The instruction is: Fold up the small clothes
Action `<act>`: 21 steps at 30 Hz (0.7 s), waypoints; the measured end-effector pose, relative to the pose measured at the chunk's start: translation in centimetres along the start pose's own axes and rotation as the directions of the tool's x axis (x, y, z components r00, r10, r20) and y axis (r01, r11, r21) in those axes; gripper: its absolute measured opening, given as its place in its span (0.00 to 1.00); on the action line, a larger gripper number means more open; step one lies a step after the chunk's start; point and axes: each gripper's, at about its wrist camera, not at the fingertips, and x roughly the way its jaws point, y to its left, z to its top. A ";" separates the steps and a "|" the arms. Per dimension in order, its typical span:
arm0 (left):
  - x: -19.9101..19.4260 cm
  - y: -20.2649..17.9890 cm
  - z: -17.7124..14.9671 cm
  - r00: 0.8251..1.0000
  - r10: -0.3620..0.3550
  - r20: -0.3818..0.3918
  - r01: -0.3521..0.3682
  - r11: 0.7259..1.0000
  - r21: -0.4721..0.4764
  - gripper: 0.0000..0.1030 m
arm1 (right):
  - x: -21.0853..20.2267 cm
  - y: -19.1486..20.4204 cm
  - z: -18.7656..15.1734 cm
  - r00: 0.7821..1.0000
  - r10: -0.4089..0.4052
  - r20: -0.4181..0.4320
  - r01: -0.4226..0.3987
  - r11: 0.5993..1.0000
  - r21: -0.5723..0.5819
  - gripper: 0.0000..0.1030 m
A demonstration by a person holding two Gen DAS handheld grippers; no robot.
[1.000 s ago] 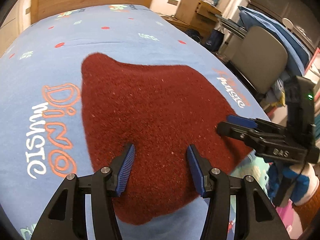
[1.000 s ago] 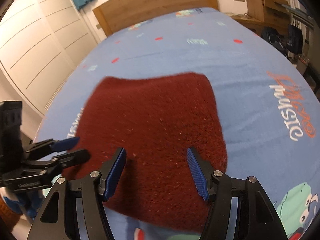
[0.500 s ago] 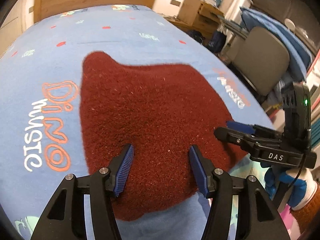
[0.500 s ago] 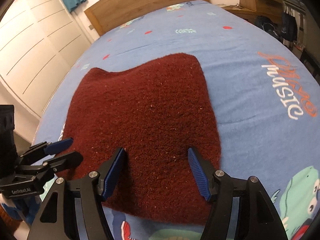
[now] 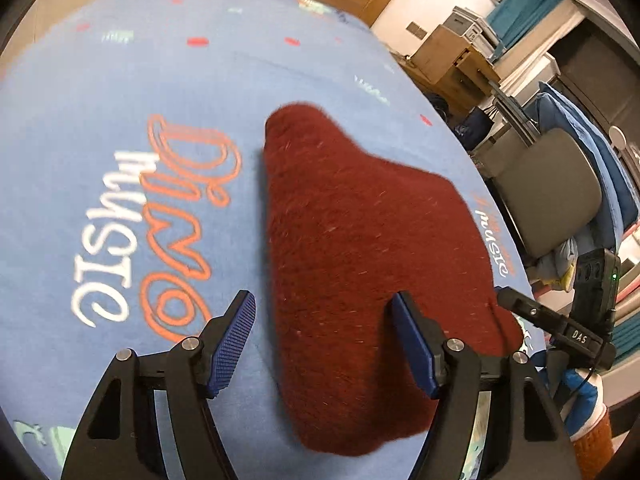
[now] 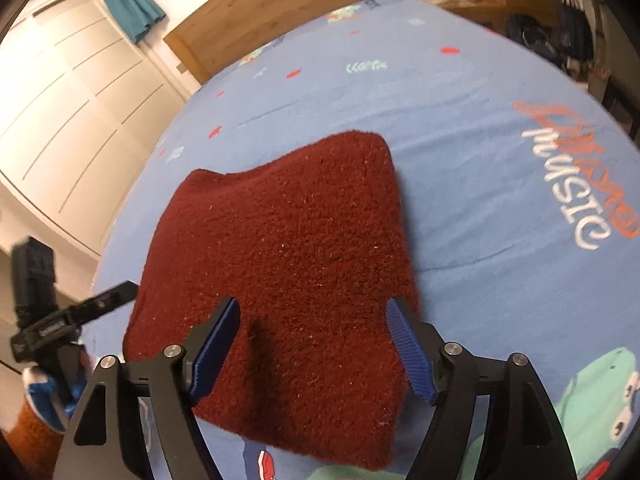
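A dark red fleecy garment (image 5: 360, 248) lies flat on the blue printed bedsheet (image 5: 120, 120); it also shows in the right wrist view (image 6: 296, 272). My left gripper (image 5: 324, 344) is open and empty, hovering above the garment's near left edge, one finger over the sheet. My right gripper (image 6: 312, 348) is open and empty above the garment's near right part. Each gripper shows at the edge of the other's view: the right one (image 5: 560, 324), the left one (image 6: 72, 320).
The bed's wooden headboard (image 6: 280, 12) is at the far end. A grey chair (image 5: 548, 192), cardboard boxes (image 5: 452, 52) and blue bedding stand beside the bed on one side. White wardrobe doors (image 6: 72, 120) are on the other.
Both grippers have shifted and turned: the left one moved toward the garment's left edge, the right one toward its right side. Both stay open. The garment has not moved.
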 end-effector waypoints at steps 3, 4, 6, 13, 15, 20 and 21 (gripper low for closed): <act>0.7 0.8 0.7 0.999 -0.053 -0.004 0.053 0.998 -0.040 0.72 | 0.5 -0.5 0.2 1.000 0.015 -0.012 -0.015 1.000 0.003 0.77; 0.5 1.0 0.7 0.998 -0.063 -0.004 0.063 0.997 -0.045 0.72 | 0.6 -0.5 0.3 1.000 0.016 -0.018 -0.016 1.000 -0.004 0.77; 0.4 1.3 1.0 0.996 -0.085 -0.005 0.085 0.995 -0.051 0.72 | 0.7 -0.5 0.3 1.000 0.015 -0.026 -0.015 1.000 -0.018 0.78; 0.6 1.5 1.6 0.991 -0.129 -0.020 0.128 0.991 -0.048 0.75 | 0.4 -1.8 0.1 1.000 0.005 -0.011 -0.005 1.000 0.008 0.79; 1.1 1.6 1.5 0.989 -0.146 -0.030 0.144 0.988 -0.050 0.77 | 1.5 -2.3 -0.2 0.999 0.024 -0.048 -0.022 0.999 0.029 0.79; 2.0 2.4 1.5 0.981 -0.181 -0.064 0.177 0.982 -0.059 0.83 | 3.4 -3.7 -0.7 0.985 0.147 -0.094 -0.134 0.982 0.135 0.85; 2.2 2.6 1.6 0.978 -0.198 -0.069 0.193 0.979 -0.068 0.83 | 3.7 -4.0 -0.8 0.981 0.165 -0.105 -0.148 0.978 0.150 0.86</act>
